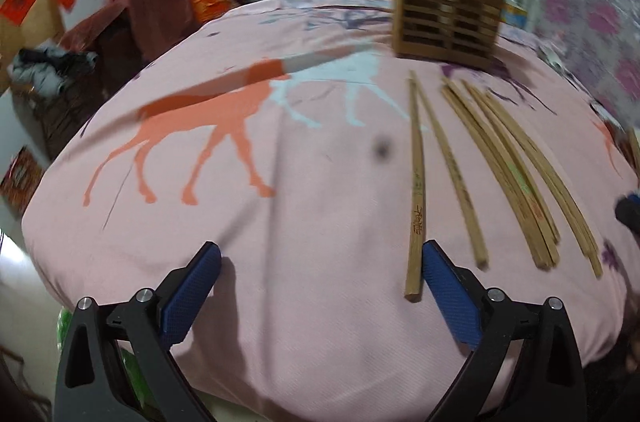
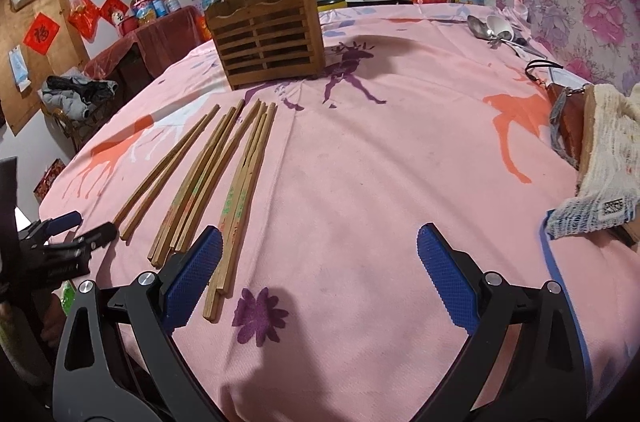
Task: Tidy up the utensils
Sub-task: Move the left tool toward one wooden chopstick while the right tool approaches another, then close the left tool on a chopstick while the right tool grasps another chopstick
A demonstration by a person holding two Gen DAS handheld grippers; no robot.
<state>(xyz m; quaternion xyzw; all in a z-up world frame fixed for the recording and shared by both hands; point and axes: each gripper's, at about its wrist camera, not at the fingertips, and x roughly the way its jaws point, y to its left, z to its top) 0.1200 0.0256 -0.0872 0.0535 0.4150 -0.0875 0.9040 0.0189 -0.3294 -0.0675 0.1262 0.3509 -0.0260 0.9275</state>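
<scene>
Both jaws wide open, gripping nothing. Left gripper low over the pink cloth, right finger just beside the nearest chopstick. Right gripper with its left finger by the chopsticks, loose on the cloth. Wooden holder upright beyond them. Spoons far right.

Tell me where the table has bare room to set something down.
Widest bare cloth lies between the chopsticks and the folded cloth, in front of the right gripper. More lies left of the chopsticks, ahead of the left gripper. Crowded: the chopstick rows before the wooden holder, and the spoons at the far edge.
</scene>
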